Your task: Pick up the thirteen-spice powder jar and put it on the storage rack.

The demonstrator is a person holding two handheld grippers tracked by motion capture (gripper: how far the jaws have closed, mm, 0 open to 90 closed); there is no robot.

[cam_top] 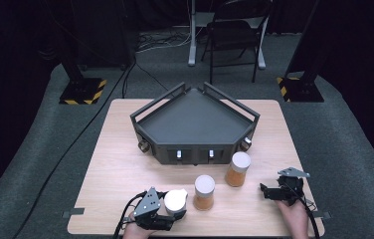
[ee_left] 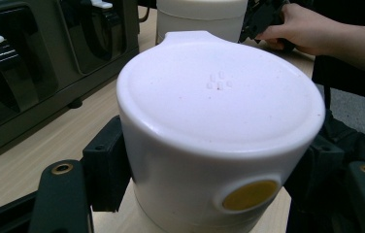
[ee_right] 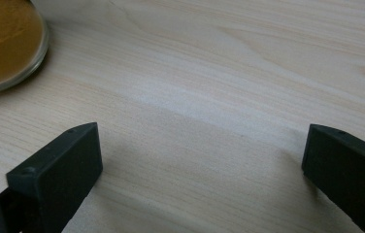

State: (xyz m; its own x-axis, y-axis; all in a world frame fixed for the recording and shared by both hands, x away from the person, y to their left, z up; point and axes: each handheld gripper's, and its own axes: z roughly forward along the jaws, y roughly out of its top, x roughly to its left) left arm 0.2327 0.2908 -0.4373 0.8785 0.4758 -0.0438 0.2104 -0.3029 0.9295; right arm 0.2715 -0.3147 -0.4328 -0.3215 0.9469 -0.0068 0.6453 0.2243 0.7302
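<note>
Three jars with white lids and orange contents stand on the wooden table [cam_top: 120, 174]. The nearest jar [cam_top: 175, 199] is at the front left, and my left gripper [cam_top: 174, 211] is shut on it. In the left gripper view this jar [ee_left: 219, 111] sits between the black jaws with a pad pressed on each side of its white lid; my left gripper [ee_left: 214, 194] holds it upright. My right gripper [cam_top: 269, 191] rests at the front right, open, with bare wood between its jaws. In the right gripper view, the right gripper [ee_right: 200, 165] has its jaws wide apart.
A second jar [cam_top: 204, 191] stands mid-front and a third [cam_top: 237, 169] just before the black three-cornered tray [cam_top: 195, 119] with railed sides. An amber jar bottom [ee_right: 6, 43] lies at the upper left of the right gripper view. A chair [cam_top: 234, 35] stands beyond the table.
</note>
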